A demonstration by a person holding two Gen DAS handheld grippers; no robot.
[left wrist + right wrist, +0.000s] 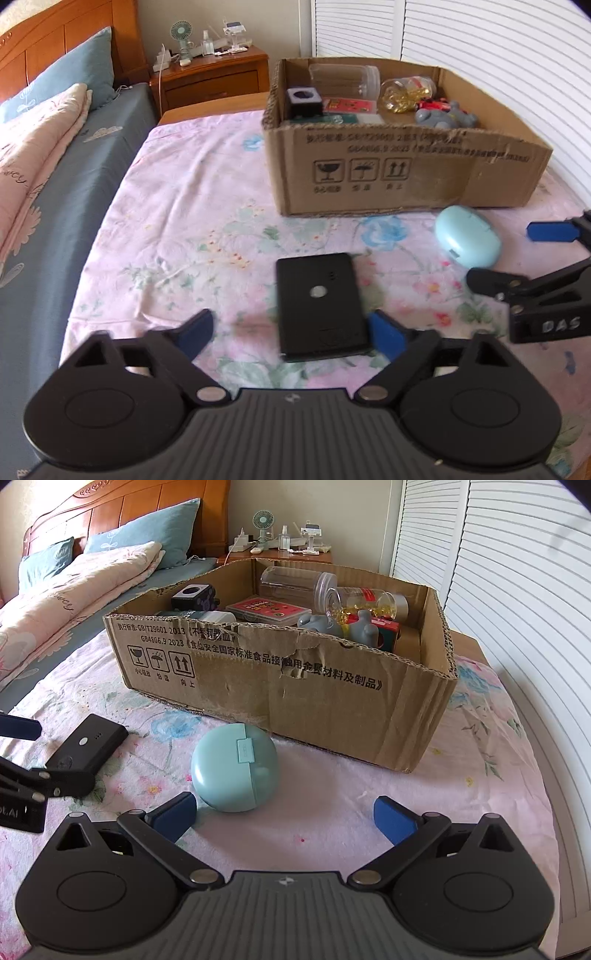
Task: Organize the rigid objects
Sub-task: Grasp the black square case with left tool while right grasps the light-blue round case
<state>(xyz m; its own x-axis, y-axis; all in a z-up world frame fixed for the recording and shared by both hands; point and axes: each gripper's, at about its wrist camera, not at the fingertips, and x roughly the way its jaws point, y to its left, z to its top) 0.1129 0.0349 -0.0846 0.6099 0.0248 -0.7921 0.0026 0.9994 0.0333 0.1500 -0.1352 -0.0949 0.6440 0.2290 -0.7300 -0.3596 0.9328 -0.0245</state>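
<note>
The left hand-held gripper (291, 332) is being held low over the flowered bedsheet (177, 229) with its blue pads on either side of the near end of a flat black device (319, 306). The right pad is lying just against the device's right edge, while the left pad is standing clear of it, so the jaws are being kept open and nothing is being gripped. The right hand-held gripper (286, 818) is being held with its jaws spread wide, also empty; a pale blue rounded case (232, 768) is lying on the sheet just beyond its left pad, untouched. In the left wrist view the case is seen to the right of the black device, a little farther away, and near the front wall of a cardboard box (406, 177). The box is standing at the far side of the sheet and is holding a clear plastic jar (343, 83), a jar of yellow capsules (406, 94), a grey figure (443, 118), a red toy car (434, 105), a red card box (349, 105) and a black cube (304, 101). At the far left, pillows (74, 74) and a wooden nightstand (214, 74) are being shown.
</note>
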